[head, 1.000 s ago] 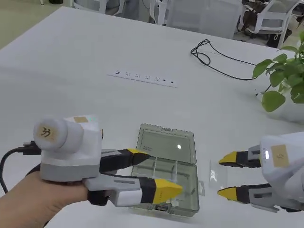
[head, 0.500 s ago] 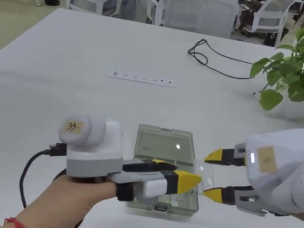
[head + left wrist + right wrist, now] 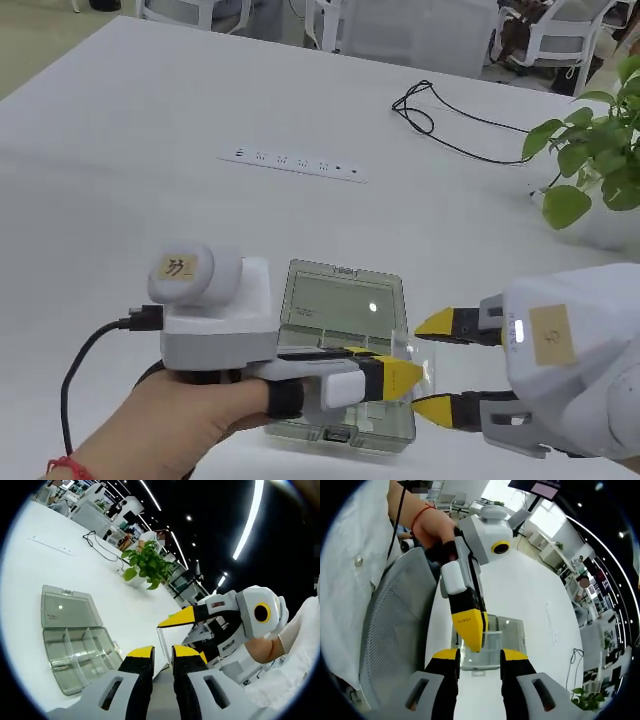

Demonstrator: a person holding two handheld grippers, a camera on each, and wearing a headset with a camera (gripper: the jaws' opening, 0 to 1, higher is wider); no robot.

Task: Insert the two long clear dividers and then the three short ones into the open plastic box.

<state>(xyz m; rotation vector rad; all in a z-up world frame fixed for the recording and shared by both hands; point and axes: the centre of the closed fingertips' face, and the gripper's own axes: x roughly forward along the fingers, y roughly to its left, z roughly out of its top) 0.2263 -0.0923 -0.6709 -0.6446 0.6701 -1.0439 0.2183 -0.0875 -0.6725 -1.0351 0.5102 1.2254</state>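
The open clear plastic box (image 3: 338, 428) lies in front of me with its lid (image 3: 345, 300) folded back; in the left gripper view its tray (image 3: 75, 650) has clear partitions standing in it. My left gripper (image 3: 400, 375) reaches across the tray to its right edge. Its jaws (image 3: 163, 652) stand nearly together on a small clear divider (image 3: 164, 639) that rises from between them. My right gripper (image 3: 435, 367) faces it from the right, open, one jaw above and one below the divider (image 3: 420, 358). In the right gripper view, my own jaws (image 3: 480, 655) are spread and the left gripper (image 3: 470, 630) points toward them.
A white power strip (image 3: 295, 165) and a looped black cable (image 3: 440, 115) lie farther back on the white table. A potted plant (image 3: 590, 160) stands at the far right. Chairs line the table's far edge. A grey mesh chair (image 3: 395, 630) is by my side.
My left gripper has moved right across the box and its jaws have come together on the clear divider. The right gripper has shifted a little left, still open.
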